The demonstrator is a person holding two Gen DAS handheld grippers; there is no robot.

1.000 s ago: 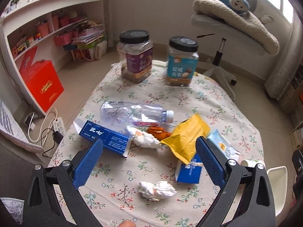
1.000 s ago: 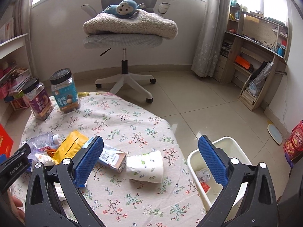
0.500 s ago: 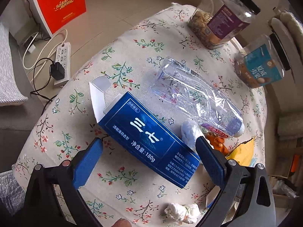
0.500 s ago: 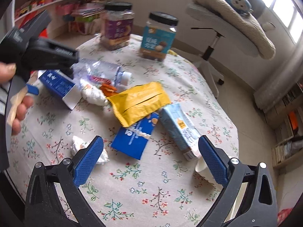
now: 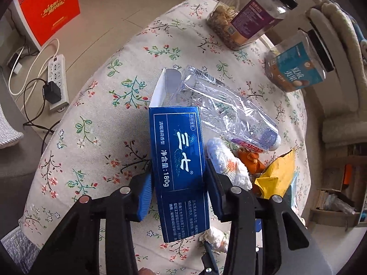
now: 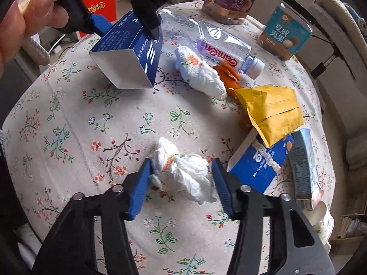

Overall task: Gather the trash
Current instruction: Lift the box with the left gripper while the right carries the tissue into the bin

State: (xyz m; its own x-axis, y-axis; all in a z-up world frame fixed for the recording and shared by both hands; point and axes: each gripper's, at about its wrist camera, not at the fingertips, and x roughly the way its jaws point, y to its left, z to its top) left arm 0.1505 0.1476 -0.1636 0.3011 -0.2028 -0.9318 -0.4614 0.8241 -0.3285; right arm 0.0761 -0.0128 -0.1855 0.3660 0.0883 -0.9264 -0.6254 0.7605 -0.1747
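Note:
My left gripper [image 5: 179, 183] is shut on a long dark blue toothpaste box [image 5: 177, 158] and holds it tilted above the floral tablecloth; the box also shows in the right wrist view [image 6: 133, 55]. My right gripper [image 6: 181, 174] has its pads on both sides of a crumpled white tissue [image 6: 183, 171] lying on the table. Whether it squeezes the tissue is unclear. A crushed clear plastic bottle [image 5: 227, 112], a second white tissue wad [image 6: 199, 73], a yellow snack bag [image 6: 270, 112], orange peel [image 6: 227, 73] and two blue cartons [image 6: 259, 162] lie on the cloth.
Two snack jars [image 5: 250, 20] [image 5: 298, 66] stand at the table's far edge. A white paper cup [image 6: 321, 220] lies at the right rim. On the floor to the left are a power strip [image 5: 57, 82] with cables and a red box [image 5: 48, 6].
My left gripper has closed on the blue box and lifted it, turning it lengthwise. My right gripper has come down and narrowed around the crumpled tissue.

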